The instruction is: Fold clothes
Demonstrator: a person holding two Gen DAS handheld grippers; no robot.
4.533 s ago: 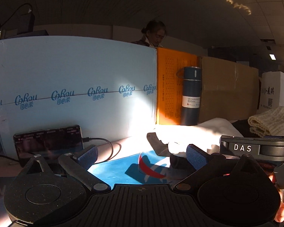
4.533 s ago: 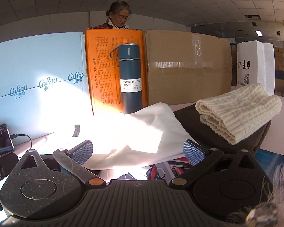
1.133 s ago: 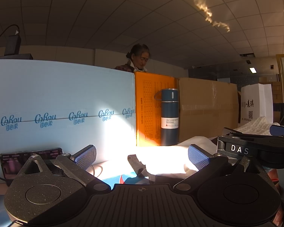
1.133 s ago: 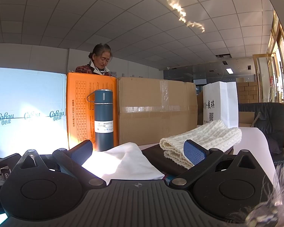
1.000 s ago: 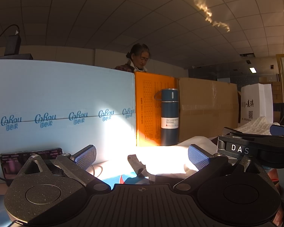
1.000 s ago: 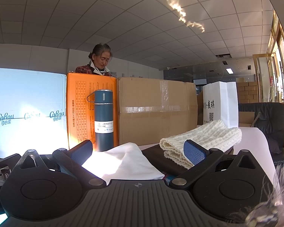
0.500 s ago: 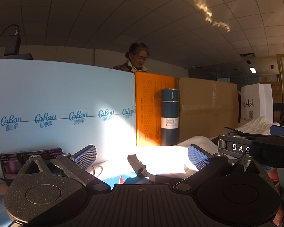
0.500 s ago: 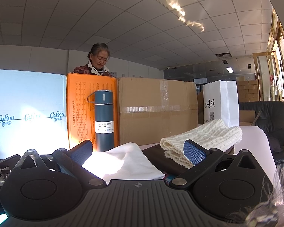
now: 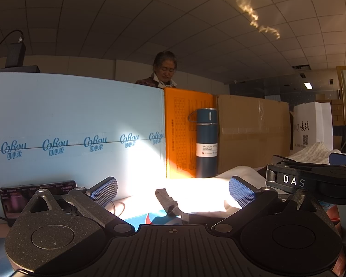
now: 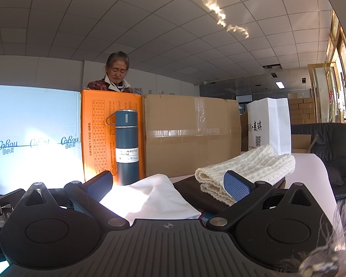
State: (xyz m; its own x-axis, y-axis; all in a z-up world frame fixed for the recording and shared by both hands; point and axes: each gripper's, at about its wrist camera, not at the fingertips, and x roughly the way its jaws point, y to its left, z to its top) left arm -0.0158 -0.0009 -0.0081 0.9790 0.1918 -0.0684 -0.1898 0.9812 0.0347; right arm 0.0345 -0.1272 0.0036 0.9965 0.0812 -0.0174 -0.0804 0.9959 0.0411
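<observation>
Left wrist view showed the left hand-held gripper (image 9: 171, 190) level and low over the tabletop, its 2 fingers spread wide with nothing between them. Left of the vacuum bottle (image 9: 206, 143) stood a pale blue box (image 9: 76, 124), with a phone (image 9: 34, 196) at its foot. The white cloth (image 9: 207, 191) lay in front of the bottle in hard sunlight, still loose and unfolded.

In the right wrist view, the right hand-held gripper (image 10: 168, 185) was likewise level and parted, gripping nothing, aimed over the same white cloth (image 10: 154, 198). Right of the bottle (image 10: 126, 150) a cream knit (image 10: 246, 170) sat folded on a dark garment (image 10: 196, 194), in front of a cardboard box (image 10: 189, 136).

The likely trouble: glare washed out the cloth's edges, so a pinch could catch 2 layers or miss the hem. The bottle stood just behind the cloth, and a careless sweep might tip it. A wide drag could also disturb the folded stack.
</observation>
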